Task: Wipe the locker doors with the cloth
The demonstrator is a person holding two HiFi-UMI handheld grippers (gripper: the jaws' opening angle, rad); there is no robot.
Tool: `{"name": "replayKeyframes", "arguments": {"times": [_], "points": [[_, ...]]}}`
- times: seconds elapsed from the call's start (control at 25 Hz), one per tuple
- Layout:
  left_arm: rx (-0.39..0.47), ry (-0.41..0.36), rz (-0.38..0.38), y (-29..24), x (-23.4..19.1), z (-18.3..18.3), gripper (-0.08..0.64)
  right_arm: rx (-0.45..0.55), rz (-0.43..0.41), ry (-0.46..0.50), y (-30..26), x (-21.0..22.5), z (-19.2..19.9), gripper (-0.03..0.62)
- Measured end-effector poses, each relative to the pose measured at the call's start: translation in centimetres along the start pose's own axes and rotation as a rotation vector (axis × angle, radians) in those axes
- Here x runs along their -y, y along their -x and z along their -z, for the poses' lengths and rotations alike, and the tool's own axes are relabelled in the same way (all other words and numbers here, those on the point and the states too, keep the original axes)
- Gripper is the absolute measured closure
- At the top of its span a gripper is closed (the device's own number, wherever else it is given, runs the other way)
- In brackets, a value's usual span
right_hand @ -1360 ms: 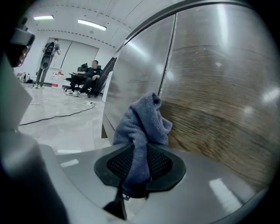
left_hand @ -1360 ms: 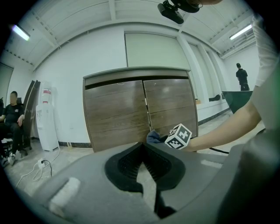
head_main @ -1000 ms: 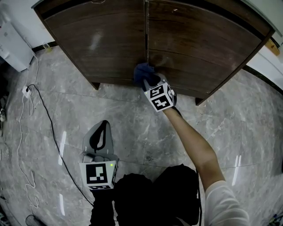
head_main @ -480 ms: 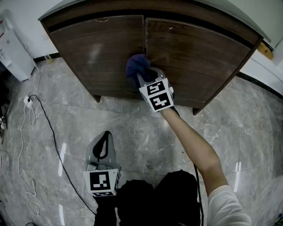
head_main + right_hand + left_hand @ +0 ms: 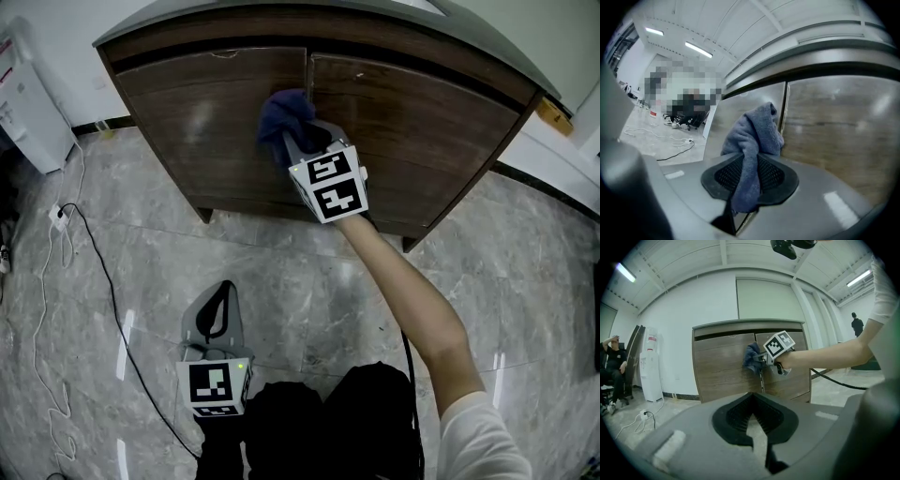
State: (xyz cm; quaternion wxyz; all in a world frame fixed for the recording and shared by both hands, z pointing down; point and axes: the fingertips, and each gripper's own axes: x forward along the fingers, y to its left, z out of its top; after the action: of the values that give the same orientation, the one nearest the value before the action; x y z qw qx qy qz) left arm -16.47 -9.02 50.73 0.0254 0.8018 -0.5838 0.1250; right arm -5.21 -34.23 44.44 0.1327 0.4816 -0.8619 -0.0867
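currently the right tool is pinching the blue cloth between its jaws. a fold hangs down through them. the bunched end lies against the left locker door, just beside the centre seam, in the seam's upper half. the right locker door lies on the other side of that seam. the left tool hangs low, well apart from the seam, its jaws pressed together on nothing.

judgement: wiping is under way on the upper zone beside the seam. to do the step well, press the cloth flat so that fabric, not the jaw tips, meets the wood. run overlapping strokes outward from the seam to each door's far edge, then work downward. the cloth is bunched, so the contact patch is likely narrow. the grip looks firm, but a snag on the seam could drag the cloth loose.
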Motion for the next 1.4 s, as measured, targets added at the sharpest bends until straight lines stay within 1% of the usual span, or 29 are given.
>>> {"name": "replayKeyframes", "arguments": {"times": [0.12, 0.2, 0.4, 0.56, 0.76, 0.84, 0.96, 1.4], "points": [[0.011, 0.003, 0.002, -0.1, 0.1, -0.4, 0.560, 0.040, 0.012, 0.027, 0.0, 0.8, -2.9, 0.506], [0.015, 0.007, 0.006, -0.1, 0.3, -0.4, 0.560, 0.050, 0.013, 0.025, 0.1, 1.1, -4.5, 0.506], [0.023, 0.009, 0.007, 0.2, 0.1, -0.6, 0.560, 0.060, 0.014, 0.020, 0.0, 1.3, -6.6, 0.506], [0.028, 0.010, 0.004, 0.3, -0.1, -0.8, 0.560, 0.090, 0.020, 0.011, 0.0, 1.7, -8.5, 0.506], [0.030, 0.012, -0.005, 0.5, -0.6, -0.8, 0.560, 0.125, 0.025, 0.033, -0.3, 1.7, -10.7, 0.505], [0.034, 0.012, -0.007, 0.6, -0.7, -0.7, 0.560, 0.132, 0.029, 0.045, -0.5, 1.4, -10.8, 0.505], [0.023, 0.021, -0.005, 0.7, -0.9, -0.3, 0.560, 0.127, 0.026, 0.058, -0.7, 0.9, -9.8, 0.505], [0.015, 0.029, -0.019, 0.6, -1.8, 0.5, 0.560, 0.051, -0.004, 0.044, -2.1, -1.7, -3.6, 0.505]]}}
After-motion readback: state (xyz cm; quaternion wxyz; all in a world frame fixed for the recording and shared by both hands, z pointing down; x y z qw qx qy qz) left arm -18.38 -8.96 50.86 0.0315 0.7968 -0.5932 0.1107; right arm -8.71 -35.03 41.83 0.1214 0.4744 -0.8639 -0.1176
